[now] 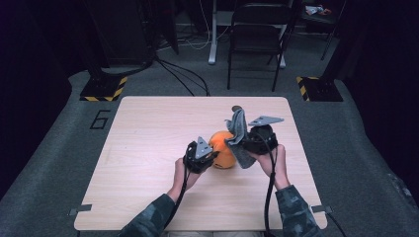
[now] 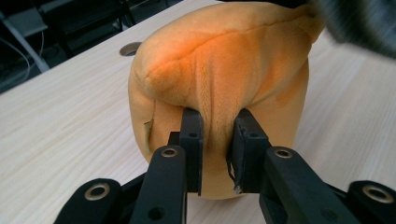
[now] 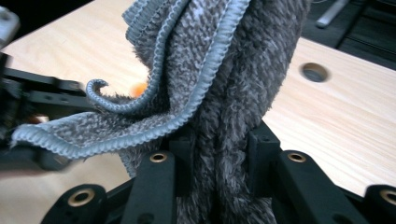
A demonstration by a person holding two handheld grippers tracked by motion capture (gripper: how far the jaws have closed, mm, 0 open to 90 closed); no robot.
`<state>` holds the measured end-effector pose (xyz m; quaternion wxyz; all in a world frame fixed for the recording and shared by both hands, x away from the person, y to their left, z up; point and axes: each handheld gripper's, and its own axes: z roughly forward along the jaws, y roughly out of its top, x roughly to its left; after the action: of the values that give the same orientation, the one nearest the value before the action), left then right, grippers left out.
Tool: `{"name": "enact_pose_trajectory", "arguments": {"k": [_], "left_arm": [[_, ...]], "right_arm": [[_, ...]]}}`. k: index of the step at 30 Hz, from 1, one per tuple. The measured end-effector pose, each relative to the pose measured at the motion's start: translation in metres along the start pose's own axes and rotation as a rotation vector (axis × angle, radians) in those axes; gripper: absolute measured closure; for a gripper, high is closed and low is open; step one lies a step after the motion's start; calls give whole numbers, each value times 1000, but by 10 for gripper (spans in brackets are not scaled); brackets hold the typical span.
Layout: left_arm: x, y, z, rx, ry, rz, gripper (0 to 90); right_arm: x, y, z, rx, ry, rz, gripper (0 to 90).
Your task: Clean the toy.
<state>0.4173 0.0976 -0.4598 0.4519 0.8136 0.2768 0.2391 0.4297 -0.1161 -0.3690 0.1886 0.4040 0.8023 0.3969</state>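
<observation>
Pinching orange plush (image 2: 219, 79) and grey towel (image 3: 233, 70), both tongs' tips buried in fabric.

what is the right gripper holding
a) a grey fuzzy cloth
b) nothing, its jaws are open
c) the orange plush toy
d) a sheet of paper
a, since the right gripper has its jaws closed on a bunched fold of the grey fuzzy cloth, which hangs beside the orange plush toy that the left gripper pinches.
</observation>
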Motion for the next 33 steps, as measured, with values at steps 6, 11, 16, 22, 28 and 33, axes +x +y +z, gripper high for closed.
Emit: {"name": "enact_pose_trajectory", "arguments": {"k": [6, 11, 16, 22, 28, 33], "left_arm": [[-6, -6, 9, 16, -32, 4, 769], [-6, -6, 12, 9, -46, -4, 772], [-7, -6, 14, 2, -57, -8, 772], [-3, -8, 15, -6, -74, -43, 772], [0, -10, 15, -28, -98, -72, 767], [-3, -10, 15, -30, -92, -54, 767]], "right_arm": [[12, -14, 38, 113, -81, -75, 685], [4, -18, 38, 146, -120, -85, 690], [-12, -24, 37, 182, -126, -44, 692], [-35, -33, 38, 217, -162, 16, 692], [-16, -15, 23, 100, -70, 16, 691], [15, -7, 33, 83, -49, -45, 683]]}}
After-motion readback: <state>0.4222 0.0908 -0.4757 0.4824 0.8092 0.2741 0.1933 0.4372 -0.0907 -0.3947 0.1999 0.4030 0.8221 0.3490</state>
